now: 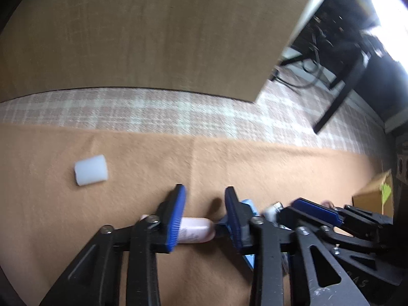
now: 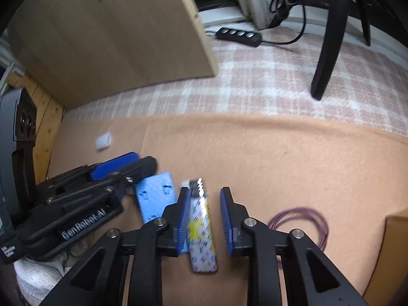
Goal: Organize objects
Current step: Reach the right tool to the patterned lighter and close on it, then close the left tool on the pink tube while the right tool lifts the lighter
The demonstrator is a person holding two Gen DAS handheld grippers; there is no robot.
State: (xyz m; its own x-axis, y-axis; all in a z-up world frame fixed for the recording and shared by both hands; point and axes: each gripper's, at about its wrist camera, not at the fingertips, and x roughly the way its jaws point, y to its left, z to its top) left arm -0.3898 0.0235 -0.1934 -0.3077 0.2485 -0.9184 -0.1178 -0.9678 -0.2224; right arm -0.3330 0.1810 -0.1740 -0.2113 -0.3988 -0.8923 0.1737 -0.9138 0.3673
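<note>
patterned lighter [image 2: 201, 232] lies lengthwise between open right tool [image 2: 204, 219] fingers, metal head away.

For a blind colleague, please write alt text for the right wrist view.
The open right gripper straddles a patterned lighter on a tan cloth. Left of it lie a blue block and the left gripper; a purple cord lies to the right.
</note>
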